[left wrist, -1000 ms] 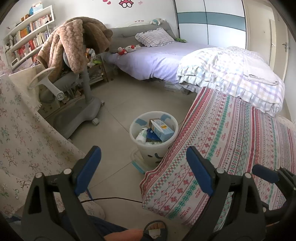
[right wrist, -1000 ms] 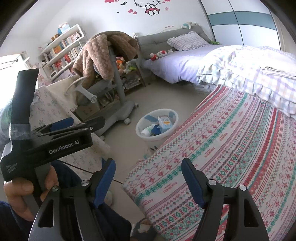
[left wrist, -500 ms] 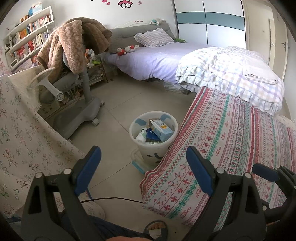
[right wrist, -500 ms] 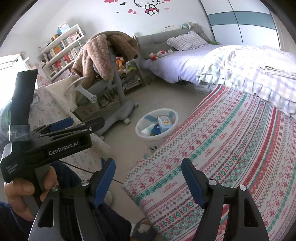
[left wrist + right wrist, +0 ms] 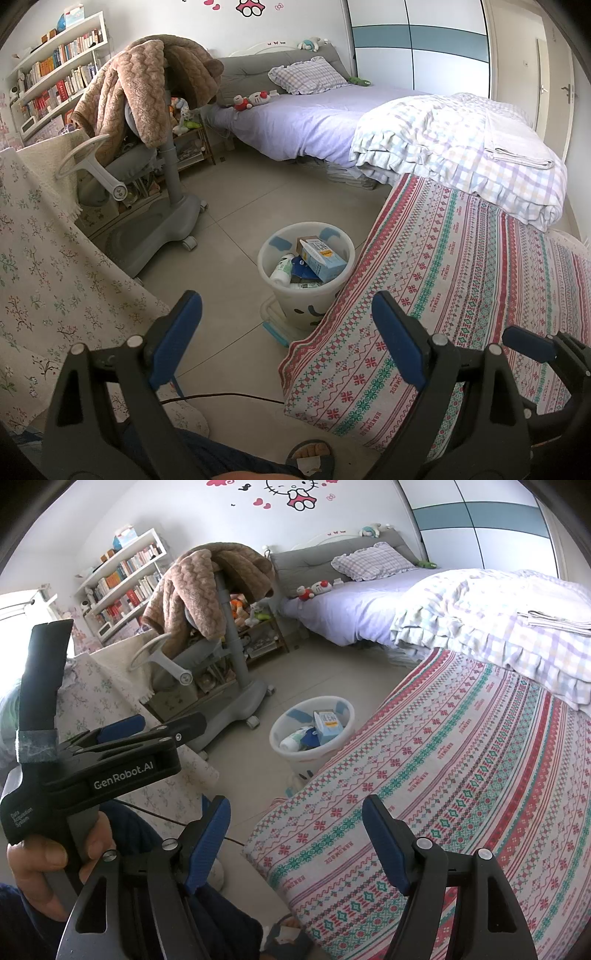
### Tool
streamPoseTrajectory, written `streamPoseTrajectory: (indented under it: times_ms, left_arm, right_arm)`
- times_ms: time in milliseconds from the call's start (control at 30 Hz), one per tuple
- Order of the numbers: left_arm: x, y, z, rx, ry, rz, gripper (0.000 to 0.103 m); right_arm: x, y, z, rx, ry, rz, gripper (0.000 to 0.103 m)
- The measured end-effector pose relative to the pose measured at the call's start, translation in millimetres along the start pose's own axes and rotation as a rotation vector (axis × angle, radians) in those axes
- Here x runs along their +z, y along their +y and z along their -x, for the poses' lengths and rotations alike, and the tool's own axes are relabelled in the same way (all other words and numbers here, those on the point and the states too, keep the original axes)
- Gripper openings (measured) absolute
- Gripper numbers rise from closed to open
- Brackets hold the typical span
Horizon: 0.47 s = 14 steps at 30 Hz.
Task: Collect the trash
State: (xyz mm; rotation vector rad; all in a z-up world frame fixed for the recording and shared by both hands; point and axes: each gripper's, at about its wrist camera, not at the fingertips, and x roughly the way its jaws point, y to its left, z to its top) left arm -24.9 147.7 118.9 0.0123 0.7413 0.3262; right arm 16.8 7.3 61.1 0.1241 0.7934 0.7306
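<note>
Hovering with nothing gripped: left tongs (image 5: 286, 330) wide apart, right tongs (image 5: 295, 834) wide apart too, both angled down over the edge of the patterned bedspread (image 5: 461, 775). Beyond them, on the floor tiles (image 5: 236, 206) against the bedspread's edge, sits the white trash bucket (image 5: 334, 291), already holding a blue carton (image 5: 325, 260) and a white bottle (image 5: 282, 269). No loose trash visible nearby. Likely between pickups or finished; next move calls for spotting any remaining litter.
</note>
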Motion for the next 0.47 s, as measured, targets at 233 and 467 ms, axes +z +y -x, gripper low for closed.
streamPoseTrajectory:
  times_ms: [233,467]
  left_arm:
    - [0.4,0.7,0.1,0.0,0.001,-0.001,0.093]
    - [0.6,1.4,-0.2,0.001,0.001,0.0,0.093]
  right_arm:
    - [-0.2,-0.6,0.1,0.001,0.001,0.001,0.075]
    - [-0.2,-0.6,0.3,0.002,0.0,0.001,0.075]
